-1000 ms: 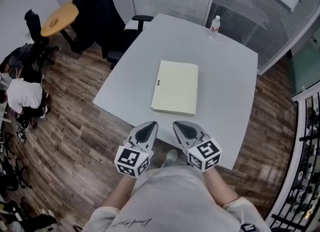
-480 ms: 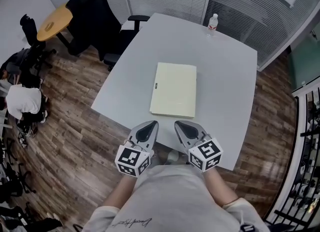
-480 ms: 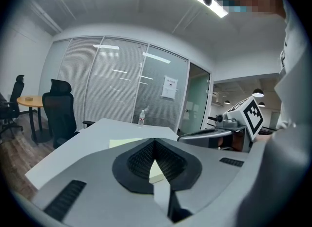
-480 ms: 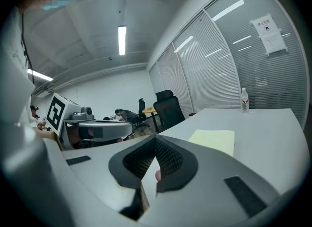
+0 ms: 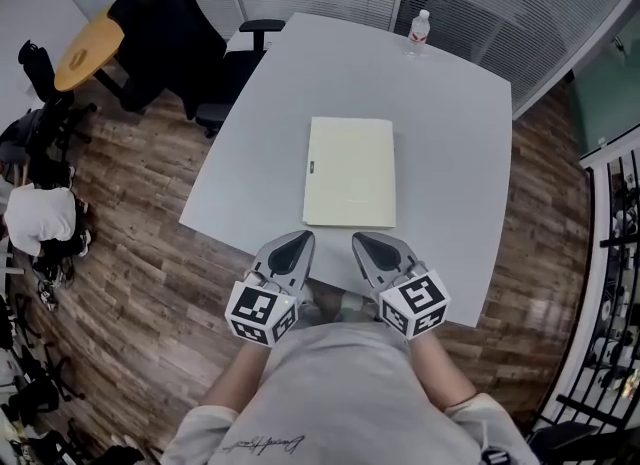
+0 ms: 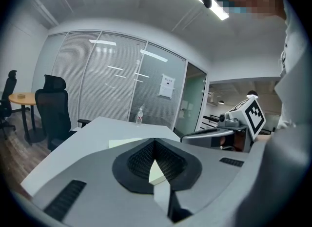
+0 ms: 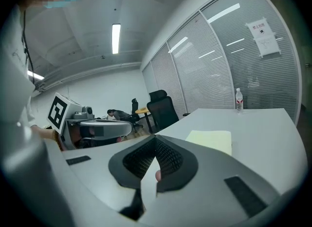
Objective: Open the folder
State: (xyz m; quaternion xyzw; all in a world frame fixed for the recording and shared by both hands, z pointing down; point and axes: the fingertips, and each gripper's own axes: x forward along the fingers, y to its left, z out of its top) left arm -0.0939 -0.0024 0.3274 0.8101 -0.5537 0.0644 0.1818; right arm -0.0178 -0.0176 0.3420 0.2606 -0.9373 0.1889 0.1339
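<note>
Grey surface (image 5: 450, 133) carries the pale-yellow folder (image 5: 350, 173), closed and flat, near its middle. At the near edge the left tool (image 5: 293, 250) and the right tool (image 5: 370, 251) hover side by side, jaws together and empty; the folder lies near, at their twelve o'clock, untouched.

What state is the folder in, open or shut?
Shut. The folder lies flat on the table as one pale-yellow slab, its cover down, no inside pages showing.

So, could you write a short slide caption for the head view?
Closed yellow folder on a grey table; left gripper and right gripper held near it, jaws together, nothing gripped.
</note>
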